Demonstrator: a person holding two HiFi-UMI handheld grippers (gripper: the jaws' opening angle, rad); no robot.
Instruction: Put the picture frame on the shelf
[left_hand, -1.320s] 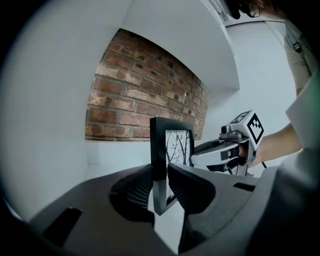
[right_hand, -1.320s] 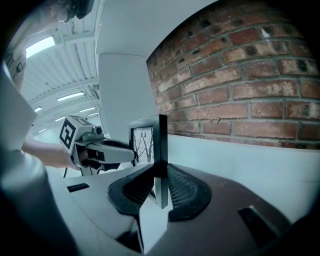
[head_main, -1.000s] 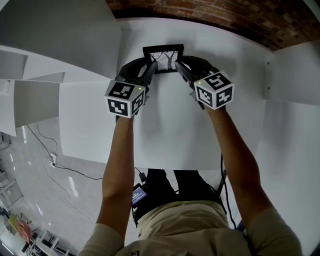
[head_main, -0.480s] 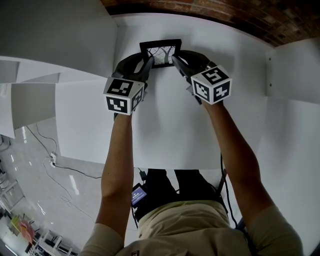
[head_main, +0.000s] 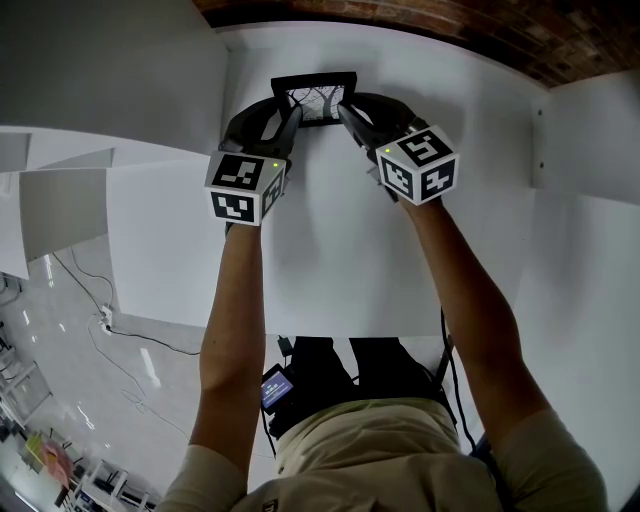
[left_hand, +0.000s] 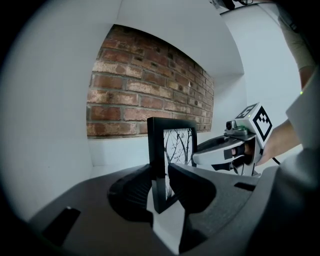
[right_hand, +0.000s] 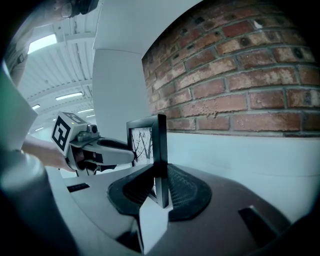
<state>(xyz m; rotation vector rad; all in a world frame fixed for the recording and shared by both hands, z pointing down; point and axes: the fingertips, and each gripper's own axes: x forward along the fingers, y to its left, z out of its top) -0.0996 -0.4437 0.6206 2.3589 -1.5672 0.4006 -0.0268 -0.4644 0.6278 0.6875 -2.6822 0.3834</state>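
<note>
Head view: left tool (head_main: 289, 117) and right tool (head_main: 346, 111) each clamp one side of the picture frame (head_main: 314, 97), brick wall (head_main: 450, 30) behind.

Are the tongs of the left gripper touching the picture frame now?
Touching. In the left gripper view, the left gripper has both tongs pressed against the picture frame, with no gap.

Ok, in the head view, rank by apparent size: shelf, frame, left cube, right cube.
1. Shelf
2. Left cube and right cube, about alike
3. Frame, though it sits farthest from the camera
</note>
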